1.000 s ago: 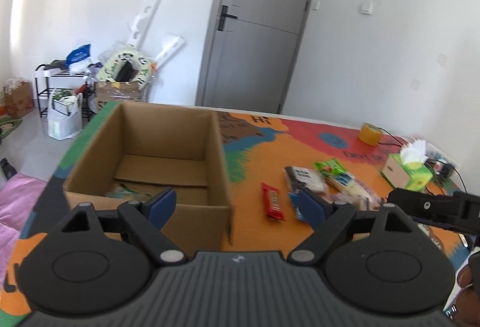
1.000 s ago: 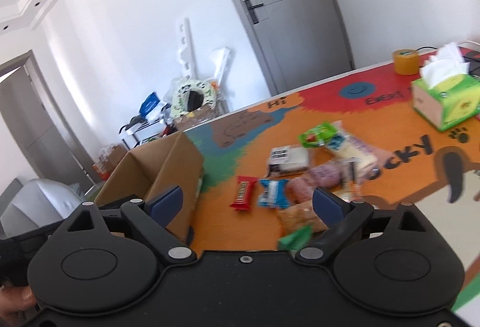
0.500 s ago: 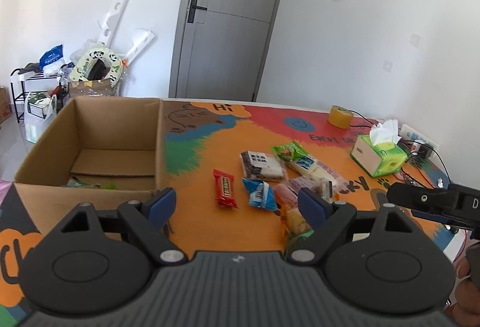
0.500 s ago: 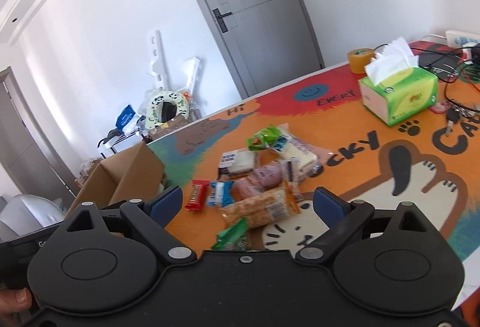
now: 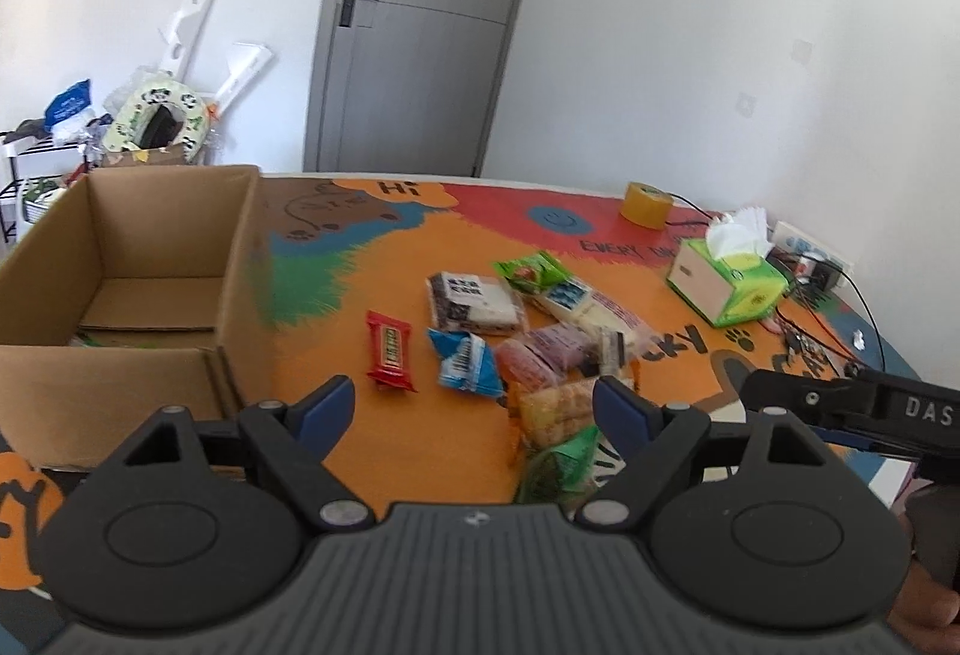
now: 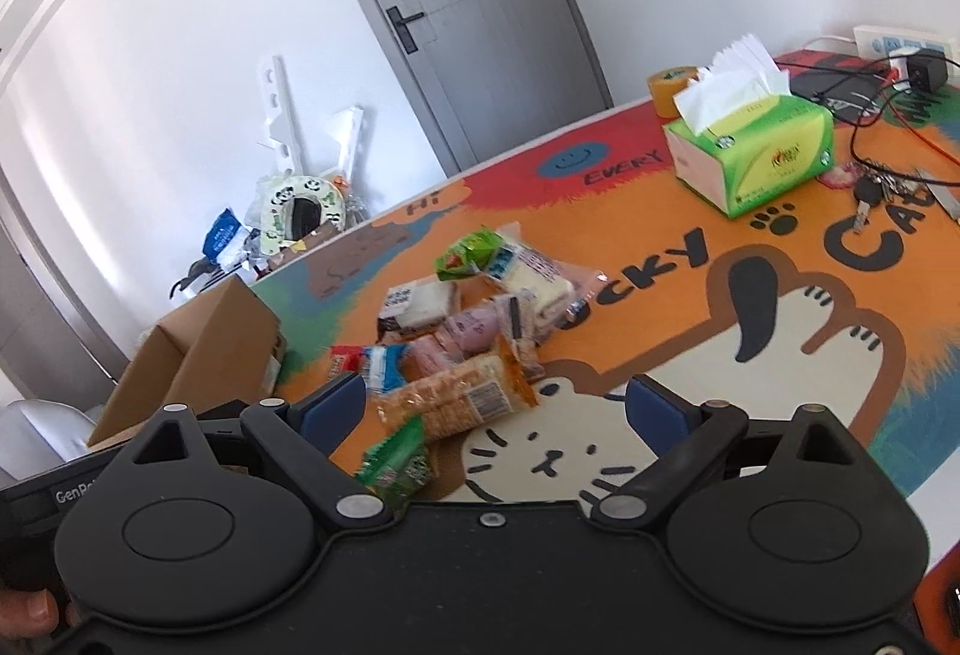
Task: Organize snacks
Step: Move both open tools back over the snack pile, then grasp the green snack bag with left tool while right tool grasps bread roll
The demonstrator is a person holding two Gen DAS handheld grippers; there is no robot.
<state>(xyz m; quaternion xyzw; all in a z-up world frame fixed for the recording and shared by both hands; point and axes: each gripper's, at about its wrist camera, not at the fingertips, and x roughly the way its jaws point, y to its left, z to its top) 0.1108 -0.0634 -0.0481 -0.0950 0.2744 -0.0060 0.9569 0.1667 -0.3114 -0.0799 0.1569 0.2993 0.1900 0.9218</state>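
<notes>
A pile of snacks lies on the colourful mat: a red bar (image 5: 389,349), a blue packet (image 5: 465,359), a black-and-white pack (image 5: 474,301), a green packet (image 5: 531,271), an orange cracker pack (image 6: 459,395) and a green wrapper (image 6: 396,466). An open cardboard box (image 5: 120,289) stands to the left; it also shows in the right wrist view (image 6: 198,355). My left gripper (image 5: 474,406) is open and empty, above the mat near the red bar. My right gripper (image 6: 495,403) is open and empty, just before the cracker pack.
A green tissue box (image 6: 756,150), a tape roll (image 6: 669,87), keys (image 6: 870,193) and cables with a power strip (image 6: 900,48) lie at the far right. A grey door and clutter on a rack (image 5: 54,132) stand behind the table.
Both grippers have swung to the right, away from the box and toward the snack pile. The right gripper has come closer to the cracker pack. Both stay open.
</notes>
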